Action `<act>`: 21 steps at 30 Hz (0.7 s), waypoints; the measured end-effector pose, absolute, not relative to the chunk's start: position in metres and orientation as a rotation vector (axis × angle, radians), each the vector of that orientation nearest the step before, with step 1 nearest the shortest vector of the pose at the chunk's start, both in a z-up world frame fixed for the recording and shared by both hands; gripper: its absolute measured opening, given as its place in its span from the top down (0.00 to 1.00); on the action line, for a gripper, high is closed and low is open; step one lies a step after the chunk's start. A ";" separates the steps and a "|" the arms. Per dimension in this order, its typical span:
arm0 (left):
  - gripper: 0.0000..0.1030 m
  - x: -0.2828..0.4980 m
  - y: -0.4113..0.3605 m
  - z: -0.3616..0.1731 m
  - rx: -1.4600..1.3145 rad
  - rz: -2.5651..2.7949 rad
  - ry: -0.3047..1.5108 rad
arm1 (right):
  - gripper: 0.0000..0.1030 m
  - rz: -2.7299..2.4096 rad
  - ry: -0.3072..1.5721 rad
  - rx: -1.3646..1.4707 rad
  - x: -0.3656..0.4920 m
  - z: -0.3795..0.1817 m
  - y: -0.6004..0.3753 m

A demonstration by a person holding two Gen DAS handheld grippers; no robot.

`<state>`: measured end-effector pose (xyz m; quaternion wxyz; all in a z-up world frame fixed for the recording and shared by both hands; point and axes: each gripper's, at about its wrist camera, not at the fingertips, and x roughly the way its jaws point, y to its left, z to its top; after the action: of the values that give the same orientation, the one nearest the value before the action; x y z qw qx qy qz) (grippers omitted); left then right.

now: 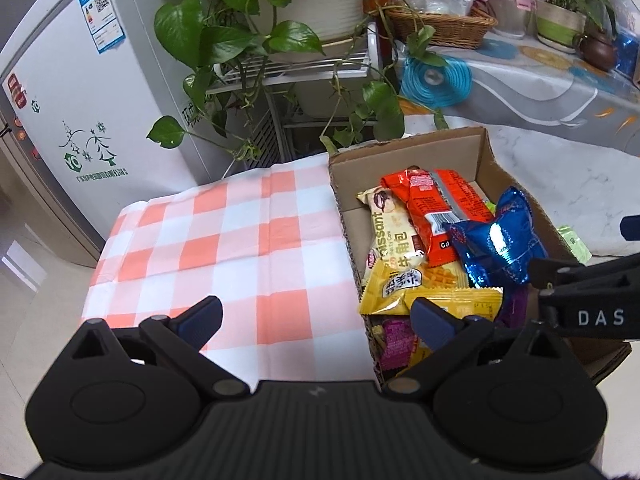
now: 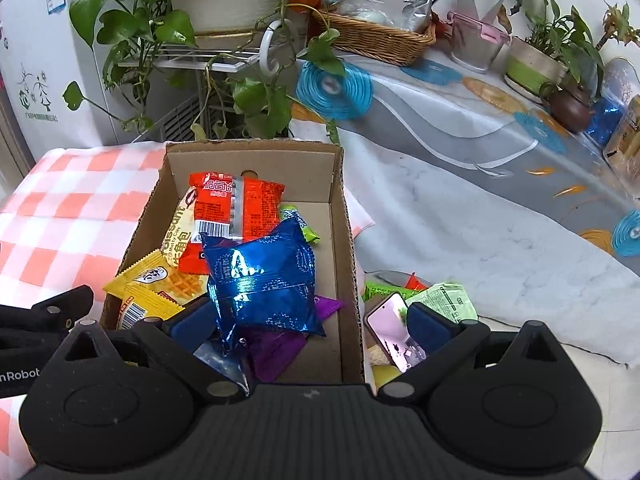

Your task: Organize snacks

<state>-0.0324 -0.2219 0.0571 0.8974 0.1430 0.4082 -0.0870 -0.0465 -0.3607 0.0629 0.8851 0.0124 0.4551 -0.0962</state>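
Your cardboard box [image 2: 338, 216] sits on the worktop [image 1: 224, 240], at its right edge. In the box: the croissant pack [image 2: 176, 236] lies at the left wall w/ the noodle packet [image 2: 240, 204] overlapping it on the right, and the foil snack bag [image 2: 262, 280] lies in front of, partly on, that packet. The waffle packs [image 2: 160, 284] are at front left. Right of the box, outside it, a phone [image 2: 386, 320] lies among more wrappers. Behind the box: a plant rack [image 1: 288, 68], w/ the fridge [image 1: 80, 100] to its left.
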 end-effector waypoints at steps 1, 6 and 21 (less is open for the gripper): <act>0.03 -0.032 -0.222 0.057 0.295 -0.180 0.847 | 0.00 -0.201 0.948 0.025 -0.046 0.063 -0.361; 0.03 -0.030 -0.222 0.055 0.299 -0.182 0.852 | 0.00 -0.199 0.957 0.018 -0.043 0.061 -0.361; 0.03 -0.027 -0.222 0.051 0.320 -0.174 0.858 | 0.00 -0.192 0.972 0.013 -0.038 0.059 -0.359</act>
<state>-0.0269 -0.2216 0.0512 0.8934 0.1541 0.4137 -0.0837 -0.0383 -0.3594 0.0586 0.8799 0.0062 0.4662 -0.0922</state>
